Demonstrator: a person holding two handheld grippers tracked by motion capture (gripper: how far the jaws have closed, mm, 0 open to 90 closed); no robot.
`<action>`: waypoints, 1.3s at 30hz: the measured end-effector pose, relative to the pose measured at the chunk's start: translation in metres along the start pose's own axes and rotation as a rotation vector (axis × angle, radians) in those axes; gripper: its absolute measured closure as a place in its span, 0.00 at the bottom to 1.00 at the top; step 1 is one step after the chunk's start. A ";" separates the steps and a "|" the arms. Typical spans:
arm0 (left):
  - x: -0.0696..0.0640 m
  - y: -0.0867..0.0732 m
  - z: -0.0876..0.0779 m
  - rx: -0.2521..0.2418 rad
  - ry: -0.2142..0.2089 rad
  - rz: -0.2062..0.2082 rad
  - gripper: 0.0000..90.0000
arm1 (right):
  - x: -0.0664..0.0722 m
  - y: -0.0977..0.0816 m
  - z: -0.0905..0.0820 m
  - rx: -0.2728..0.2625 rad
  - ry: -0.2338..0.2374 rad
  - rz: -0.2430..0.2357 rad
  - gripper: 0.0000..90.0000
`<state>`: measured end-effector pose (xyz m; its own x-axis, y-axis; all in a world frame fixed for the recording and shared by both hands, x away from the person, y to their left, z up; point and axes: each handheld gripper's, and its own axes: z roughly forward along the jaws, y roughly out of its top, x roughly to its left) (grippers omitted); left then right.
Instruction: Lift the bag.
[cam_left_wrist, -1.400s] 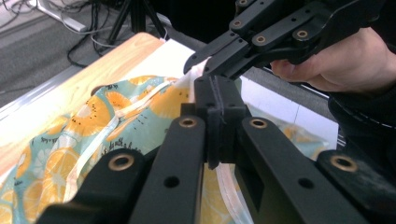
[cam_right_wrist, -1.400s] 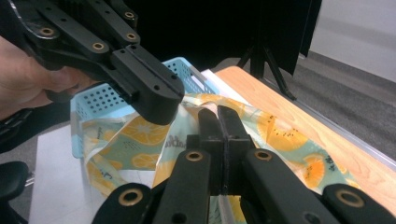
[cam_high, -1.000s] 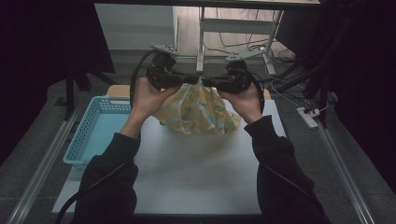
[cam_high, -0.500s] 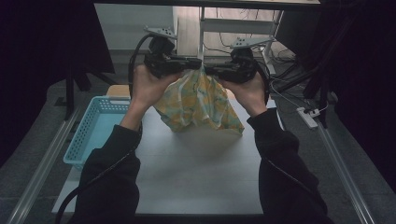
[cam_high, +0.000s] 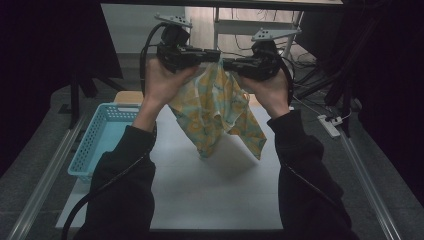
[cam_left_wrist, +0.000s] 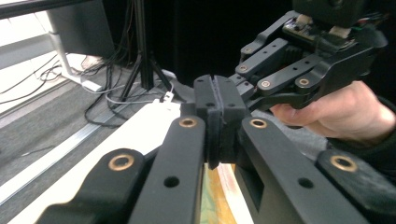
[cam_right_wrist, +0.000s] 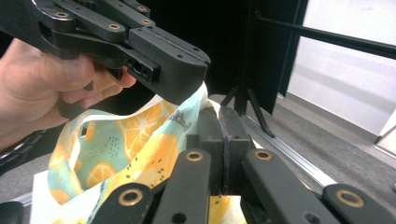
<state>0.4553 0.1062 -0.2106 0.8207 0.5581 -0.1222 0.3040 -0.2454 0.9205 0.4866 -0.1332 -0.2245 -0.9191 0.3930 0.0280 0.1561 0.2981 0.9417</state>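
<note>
Cloth hangs above table; left gripper, right gripper fingers apparently pinching it.

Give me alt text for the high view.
Two hand-held grippers, left gripper and right gripper, hold an orange-print cloth by its top edge above a white table. A light blue basket sits at the table's left.

Printed lettering on the orange-patterned cloth, just beside the right hand-held gripper: partly folded, dark characters resembling "Bo"; the rest cannot be read.
</note>
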 end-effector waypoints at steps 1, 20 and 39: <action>0.002 -0.001 0.002 0.002 -0.001 -0.002 1.00 | -0.002 -0.002 0.001 -0.001 -0.002 0.007 1.00; 0.023 -0.029 0.037 0.096 0.079 0.001 1.00 | -0.020 -0.033 0.024 0.067 -0.072 0.035 1.00; 0.032 -0.050 0.041 0.100 0.049 -0.032 0.69 | -0.026 -0.045 0.025 0.080 -0.089 0.061 0.77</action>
<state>0.4866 0.1039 -0.2760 0.7858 0.6046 -0.1305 0.3784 -0.3030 0.8747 0.5124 -0.1349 -0.2758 -0.8721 0.4866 0.0510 0.2418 0.3382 0.9095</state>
